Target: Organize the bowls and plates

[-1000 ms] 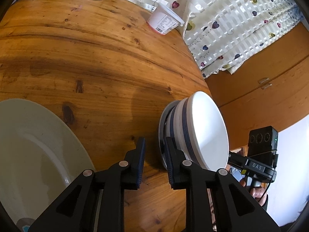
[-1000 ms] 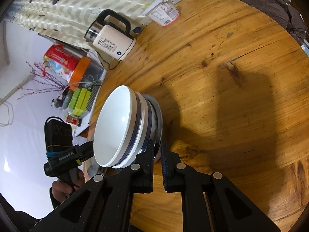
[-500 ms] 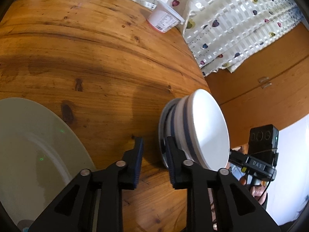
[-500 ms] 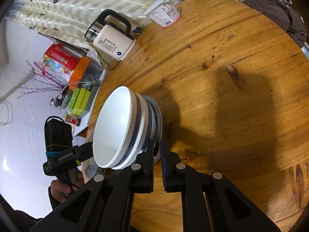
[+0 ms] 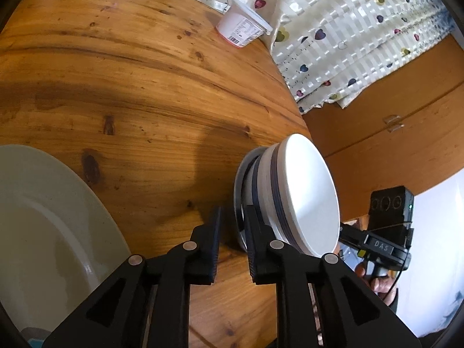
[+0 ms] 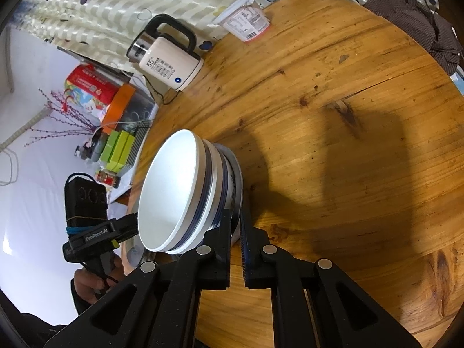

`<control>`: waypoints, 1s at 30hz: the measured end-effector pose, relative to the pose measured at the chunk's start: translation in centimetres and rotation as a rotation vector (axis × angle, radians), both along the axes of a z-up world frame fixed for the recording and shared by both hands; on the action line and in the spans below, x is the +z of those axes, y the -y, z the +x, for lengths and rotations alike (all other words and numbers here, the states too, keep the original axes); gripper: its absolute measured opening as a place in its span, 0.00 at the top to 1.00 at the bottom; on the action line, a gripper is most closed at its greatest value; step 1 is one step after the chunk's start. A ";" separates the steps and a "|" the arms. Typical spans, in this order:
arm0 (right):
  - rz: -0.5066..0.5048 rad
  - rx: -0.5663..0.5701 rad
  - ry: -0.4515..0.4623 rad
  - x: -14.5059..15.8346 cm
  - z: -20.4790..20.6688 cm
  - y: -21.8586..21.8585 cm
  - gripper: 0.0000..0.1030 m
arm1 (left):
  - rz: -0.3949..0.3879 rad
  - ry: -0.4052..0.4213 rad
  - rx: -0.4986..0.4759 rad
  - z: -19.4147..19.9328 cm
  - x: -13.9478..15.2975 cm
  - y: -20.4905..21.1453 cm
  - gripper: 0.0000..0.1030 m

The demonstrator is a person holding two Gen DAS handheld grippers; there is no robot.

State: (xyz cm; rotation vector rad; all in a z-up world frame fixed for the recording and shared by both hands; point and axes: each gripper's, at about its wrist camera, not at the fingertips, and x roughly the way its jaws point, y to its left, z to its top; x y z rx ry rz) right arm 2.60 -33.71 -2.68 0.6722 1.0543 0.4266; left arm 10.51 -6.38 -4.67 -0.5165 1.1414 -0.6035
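Note:
A stack of white bowls with dark blue bands (image 5: 307, 200) (image 6: 174, 191) sits on a small plate (image 5: 239, 191) (image 6: 236, 179) near the edge of the round wooden table (image 5: 145, 87). My right gripper (image 6: 235, 220) is shut on the plate's near rim. On the stack's other side my left gripper (image 5: 233, 214) has the plate's rim between its fingers. Its jaws are opening, with a gap on the left side. A large pale plate (image 5: 43, 232) lies at the lower left of the left wrist view.
A white electric kettle (image 6: 168, 63) and a yogurt tub (image 6: 246, 23) (image 5: 242, 29) stand at the table's far edge by a heart-patterned curtain (image 5: 348, 34). A dark cloth (image 6: 420, 29) lies at the far right. A hand (image 6: 92, 278) grips the left gripper's handle off the table.

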 end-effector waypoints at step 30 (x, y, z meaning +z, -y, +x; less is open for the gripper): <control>0.003 -0.001 -0.005 0.0 -0.4 1.4 0.95 | -0.013 -0.001 0.001 -0.9 -0.1 1.5 0.79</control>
